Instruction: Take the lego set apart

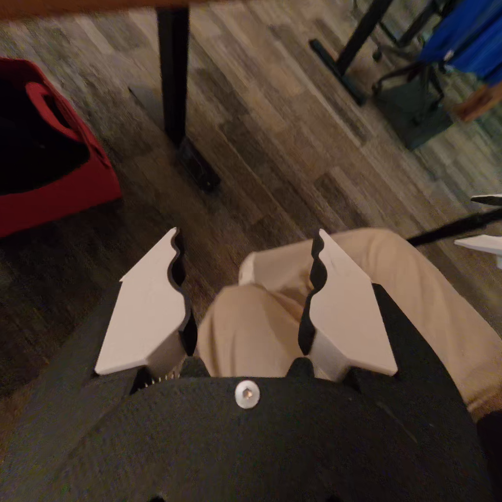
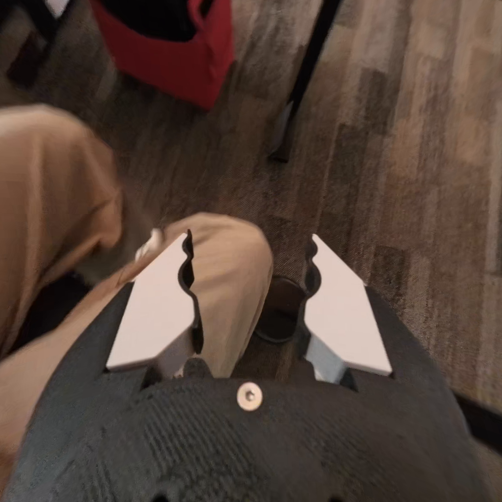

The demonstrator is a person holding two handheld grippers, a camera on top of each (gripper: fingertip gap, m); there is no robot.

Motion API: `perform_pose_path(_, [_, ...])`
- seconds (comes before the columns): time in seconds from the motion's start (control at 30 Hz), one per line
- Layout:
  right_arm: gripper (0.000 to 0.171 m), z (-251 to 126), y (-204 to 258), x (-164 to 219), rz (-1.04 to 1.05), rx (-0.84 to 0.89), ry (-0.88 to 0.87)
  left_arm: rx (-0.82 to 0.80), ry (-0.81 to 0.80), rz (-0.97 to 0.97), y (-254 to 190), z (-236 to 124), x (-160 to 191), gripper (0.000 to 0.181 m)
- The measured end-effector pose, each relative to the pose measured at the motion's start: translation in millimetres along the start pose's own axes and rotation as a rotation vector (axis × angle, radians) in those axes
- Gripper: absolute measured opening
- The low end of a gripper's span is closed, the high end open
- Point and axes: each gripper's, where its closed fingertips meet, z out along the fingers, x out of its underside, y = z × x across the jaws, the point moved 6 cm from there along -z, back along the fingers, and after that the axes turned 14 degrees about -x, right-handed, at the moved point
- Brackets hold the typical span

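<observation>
Hanging below the desk (image 1: 81,6) edge over wood-plank floor (image 1: 271,122) and tan trouser legs (image 1: 244,326), left gripper (image 1: 248,236) and right gripper (image 2: 250,239) are idling, jaws apart and empty; lego set unseen in either view, so both need raising to desk level first.

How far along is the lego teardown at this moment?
Nothing visibly done: no lego shows in either view. Both cameras face the wood-look floor, the person's tan trouser legs and a red bin beside a black table leg. In hand: nothing; the left tongs and right tongs are open and empty. Left: apparently the whole disassembly, though the table top is out of view.
</observation>
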Motion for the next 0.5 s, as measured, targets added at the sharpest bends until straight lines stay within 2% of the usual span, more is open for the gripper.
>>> perform_pose_path(0.03, [0.092,14.8,-19.3,-16.2,0.030,0.019,-0.035,0.013,-0.035,0.012,9.3,6.6,-15.0,0.096])
perform_pose_path(0.1, [0.105,40.2,-38.3,-68.9,0.076,-0.075,-0.204,0.025,-0.063,0.036,21.6,18.3,-49.8,0.110])
perform_pose_path(0.17, [0.096,45.7,-29.3,-129.9,0.022,-0.334,-0.354,0.133,-0.101,-0.024,11.7,22.5,-88.2,0.106])
perform_pose_path(0.2, [0.092,41.7,-29.4,-158.0,0.009,-0.387,-0.398,0.155,-0.113,-0.056,5.1,24.0,-107.4,0.101])
perform_pose_path(0.27, [0.088,26.2,-38.3,-206.2,0.011,-0.395,-0.407,0.199,-0.081,-0.110,-14.3,22.5,-148.6,0.101])
perform_pose_path(0.37, [0.084,-16.1,-63.3,-266.5,0.032,-0.331,-0.382,0.254,-0.050,-0.102,-51.1,-0.2,-226.3,0.100])
perform_pose_path(0.43, [0.084,-46.8,-89.5,-300.8,0.111,-0.274,-0.404,0.293,0.007,-0.078,-72.9,-15.6,-272.8,0.100])
perform_pose_path(0.5, [0.091,-68.1,-128.2,-329.1,0.241,-0.185,-0.469,0.327,0.086,-0.042,-93.2,-22.7,-307.4,0.100])
